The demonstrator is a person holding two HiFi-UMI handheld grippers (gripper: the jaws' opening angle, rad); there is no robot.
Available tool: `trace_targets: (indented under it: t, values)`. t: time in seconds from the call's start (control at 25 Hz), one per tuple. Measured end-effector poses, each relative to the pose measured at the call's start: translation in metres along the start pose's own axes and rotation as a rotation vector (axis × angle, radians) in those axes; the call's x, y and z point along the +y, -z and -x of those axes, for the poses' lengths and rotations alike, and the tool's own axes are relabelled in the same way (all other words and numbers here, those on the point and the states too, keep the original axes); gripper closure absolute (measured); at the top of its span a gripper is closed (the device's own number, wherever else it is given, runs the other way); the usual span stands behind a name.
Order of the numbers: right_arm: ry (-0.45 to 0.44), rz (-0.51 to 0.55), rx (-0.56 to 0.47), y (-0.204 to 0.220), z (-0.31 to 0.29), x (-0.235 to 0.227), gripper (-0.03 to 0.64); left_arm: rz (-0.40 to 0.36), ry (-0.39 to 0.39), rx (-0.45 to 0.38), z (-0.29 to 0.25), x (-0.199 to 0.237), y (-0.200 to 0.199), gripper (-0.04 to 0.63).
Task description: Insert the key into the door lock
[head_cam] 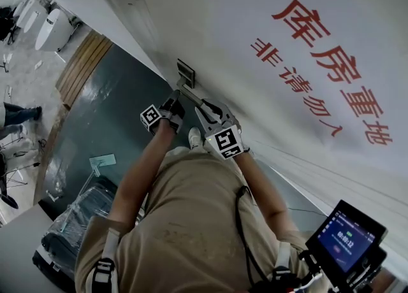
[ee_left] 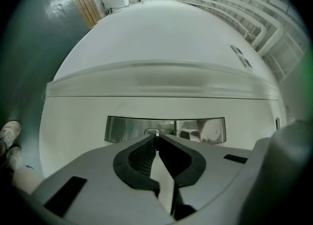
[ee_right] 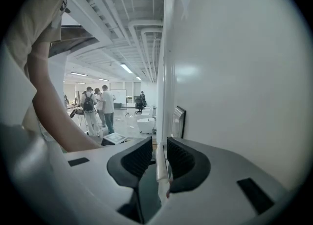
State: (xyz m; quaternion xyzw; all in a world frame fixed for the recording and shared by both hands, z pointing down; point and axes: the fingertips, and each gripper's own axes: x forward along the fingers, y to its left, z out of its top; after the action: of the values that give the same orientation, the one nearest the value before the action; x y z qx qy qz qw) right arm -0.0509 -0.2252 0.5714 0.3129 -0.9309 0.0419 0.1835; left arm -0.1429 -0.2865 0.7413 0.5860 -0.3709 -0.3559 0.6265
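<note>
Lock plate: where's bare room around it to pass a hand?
Free: bare door between the lock plate and the ridge, and from the plate toward the floor. Crowded at its middle: left hand-held gripper holds the key, right hand-held gripper close by.

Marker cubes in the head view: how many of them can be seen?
2. The left cube is down-left of the lock plate; the right cube is lower, nearer the person's body. None seems hidden.

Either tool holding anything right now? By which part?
Left tool is shut on the key, gripping its rear; only the metal tip pokes out toward the lock plate. Right tool holds nothing, jaws apart.
</note>
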Motion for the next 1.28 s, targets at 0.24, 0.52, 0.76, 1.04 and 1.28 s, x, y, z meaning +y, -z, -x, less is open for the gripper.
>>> trace_targets:
  t: [0.24, 0.52, 0.76, 1.04, 1.28]
  values:
    - [0.004, -0.004, -0.011, -0.005, -0.004, 0.002, 0.534, -0.018, -0.012, -0.004, 0.001, 0.006, -0.002, 0.563]
    - [0.006, 0.001, -0.009, -0.003, 0.002, -0.001, 0.534, -0.038, -0.016, -0.002, -0.001, 0.003, -0.001, 0.563]
    - [0.009, -0.005, -0.007, 0.001, 0.008, -0.002, 0.534, -0.082, -0.023, 0.023, -0.001, 0.005, -0.002, 0.563]
    - [0.010, 0.002, -0.012, 0.000, 0.009, -0.004, 0.534, -0.100, -0.019, 0.024, -0.001, 0.008, -0.001, 0.563]
    - [0.003, 0.009, -0.006, -0.001, 0.006, 0.001, 0.534, -0.092, -0.013, 0.008, -0.002, 0.004, 0.000, 0.563]
